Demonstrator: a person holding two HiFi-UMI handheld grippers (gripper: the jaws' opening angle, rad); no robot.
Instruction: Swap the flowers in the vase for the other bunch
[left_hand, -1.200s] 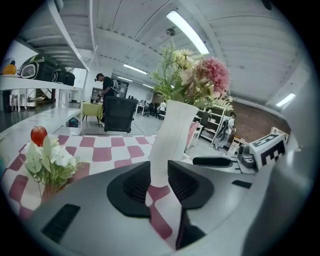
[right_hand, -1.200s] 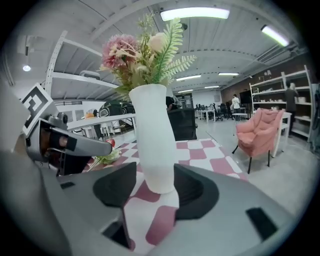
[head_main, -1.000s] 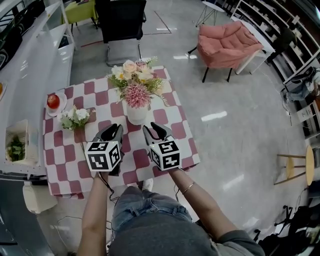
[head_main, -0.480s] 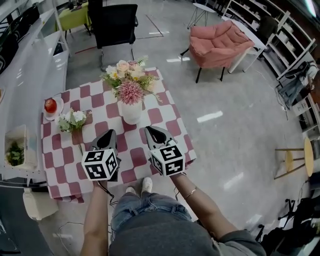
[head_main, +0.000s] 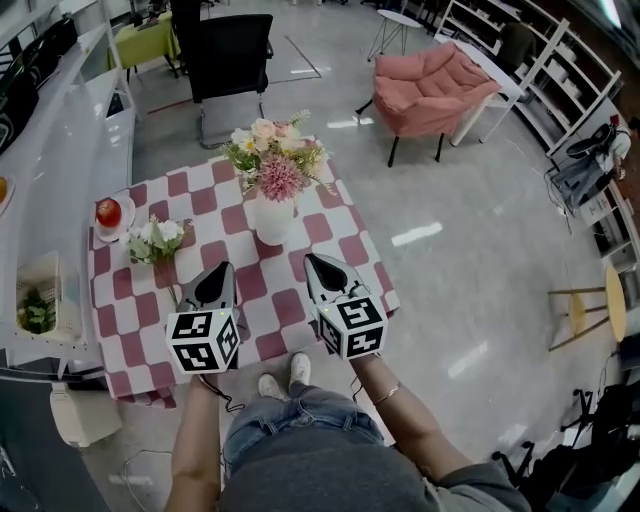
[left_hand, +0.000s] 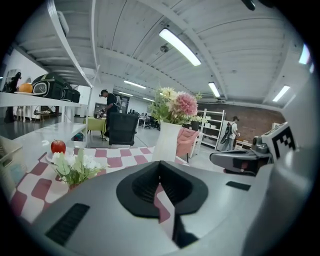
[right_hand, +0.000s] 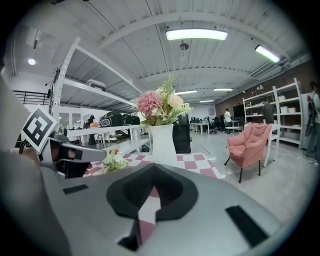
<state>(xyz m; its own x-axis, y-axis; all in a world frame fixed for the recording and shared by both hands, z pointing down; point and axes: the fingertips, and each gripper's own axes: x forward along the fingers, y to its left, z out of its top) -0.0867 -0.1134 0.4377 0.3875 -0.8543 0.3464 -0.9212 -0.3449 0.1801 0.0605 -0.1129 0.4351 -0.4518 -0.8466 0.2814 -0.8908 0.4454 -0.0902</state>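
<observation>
A white vase stands mid-table with a pink and cream bouquet in it. The other bunch, white flowers with green leaves, lies on the checkered tablecloth to the vase's left. My left gripper hovers over the near part of the table, shut and empty. My right gripper is beside it, also shut and empty. Both point at the vase. The left gripper view shows the white bunch at lower left. In the right gripper view the white bunch lies left of the vase.
A red apple sits on a small plate at the table's left edge. A white counter with a basket of greens runs along the left. A black office chair stands behind the table, a pink armchair to the right.
Both grippers' jaws stood apart a second ago and are now closed with nothing between them. Both hands have lifted a little above the near part of the table.
</observation>
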